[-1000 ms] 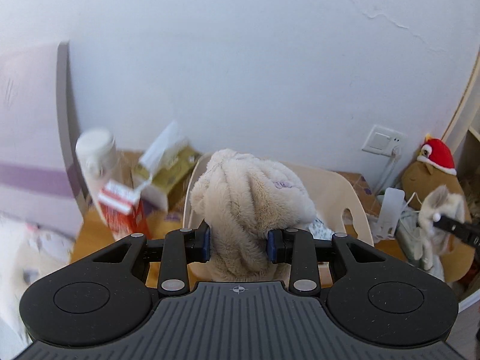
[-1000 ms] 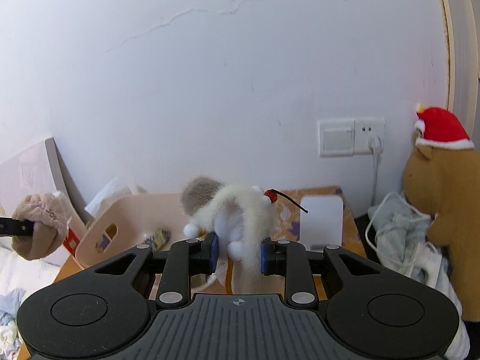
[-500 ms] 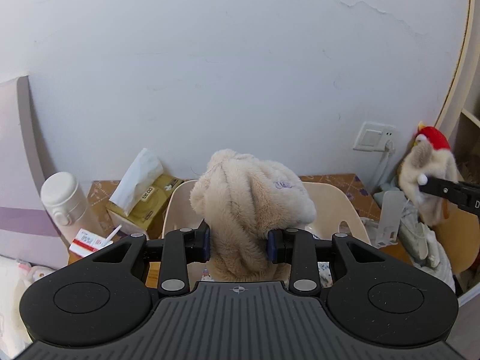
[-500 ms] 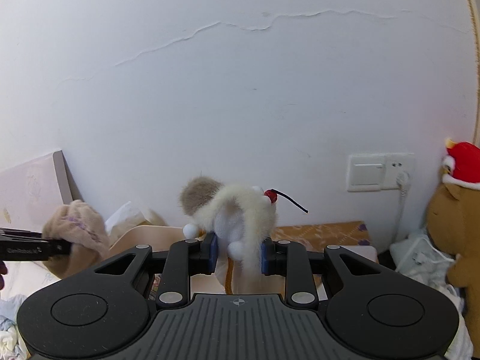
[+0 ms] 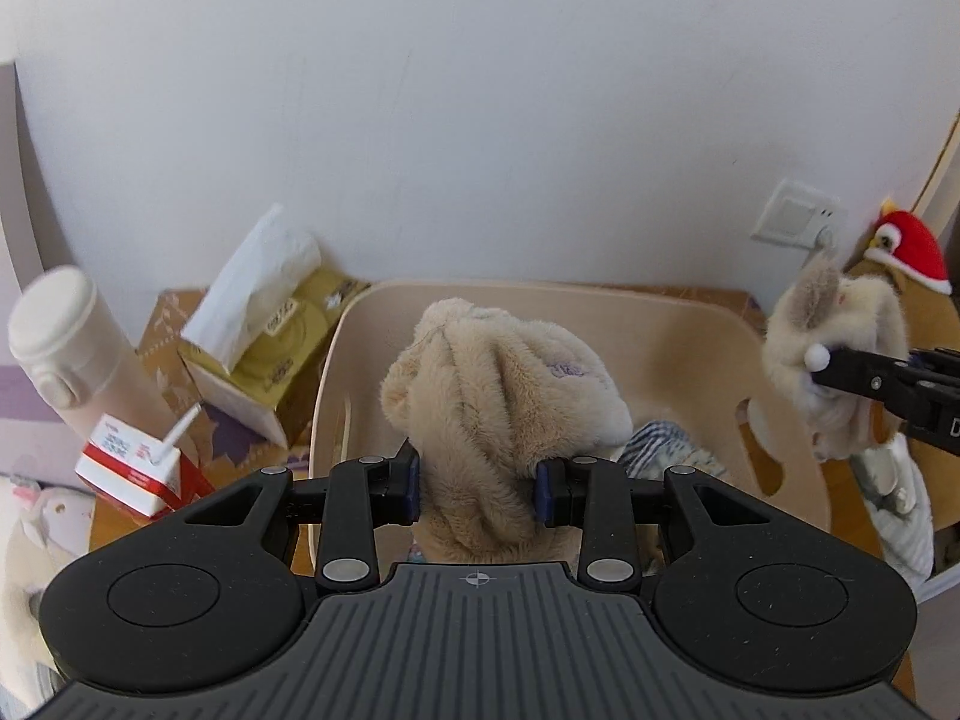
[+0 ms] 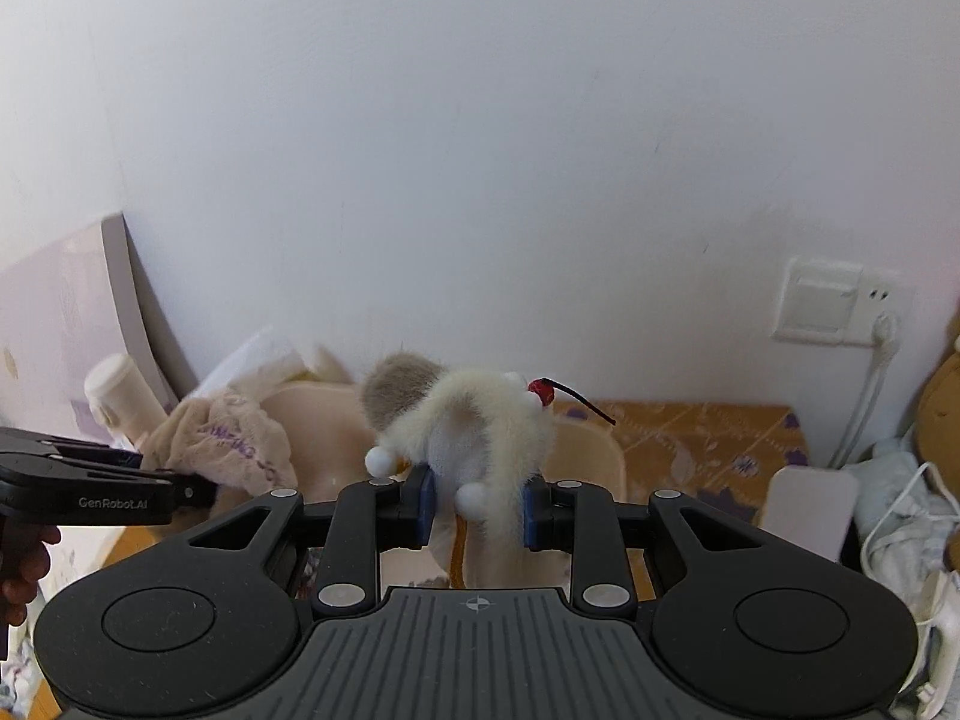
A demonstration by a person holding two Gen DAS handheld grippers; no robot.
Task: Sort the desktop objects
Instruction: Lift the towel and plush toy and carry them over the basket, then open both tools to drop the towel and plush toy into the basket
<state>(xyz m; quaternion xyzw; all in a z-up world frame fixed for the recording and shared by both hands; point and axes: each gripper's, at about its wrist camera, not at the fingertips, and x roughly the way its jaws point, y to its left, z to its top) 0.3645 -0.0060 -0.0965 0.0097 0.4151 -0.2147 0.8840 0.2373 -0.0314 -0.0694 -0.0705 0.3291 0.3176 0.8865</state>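
Observation:
My left gripper (image 5: 478,491) is shut on a beige plush toy (image 5: 498,402) and holds it above the open cream bin (image 5: 654,324). The toy also shows in the right wrist view (image 6: 231,450), at the left gripper's tip (image 6: 207,489). My right gripper (image 6: 477,507) is shut on a white fluffy toy (image 6: 480,438) with a grey ear and a red cherry, over the bin's (image 6: 591,450) right part. In the left wrist view this toy (image 5: 834,348) hangs at the bin's right end, in the right gripper (image 5: 822,369).
Left of the bin stand a tissue box (image 5: 270,348), a white bottle (image 5: 66,336) and a red-white carton (image 5: 135,468). Striped cloth (image 5: 666,456) lies in the bin. A brown plush with a red hat (image 5: 912,249), a wall socket (image 6: 837,300), a white device (image 6: 810,507) and cloths (image 6: 906,516) are to the right.
Both grippers have moved toward the bin with their toys and tilted down. The white toy now hangs at the bin's right end. Both grips are unchanged.

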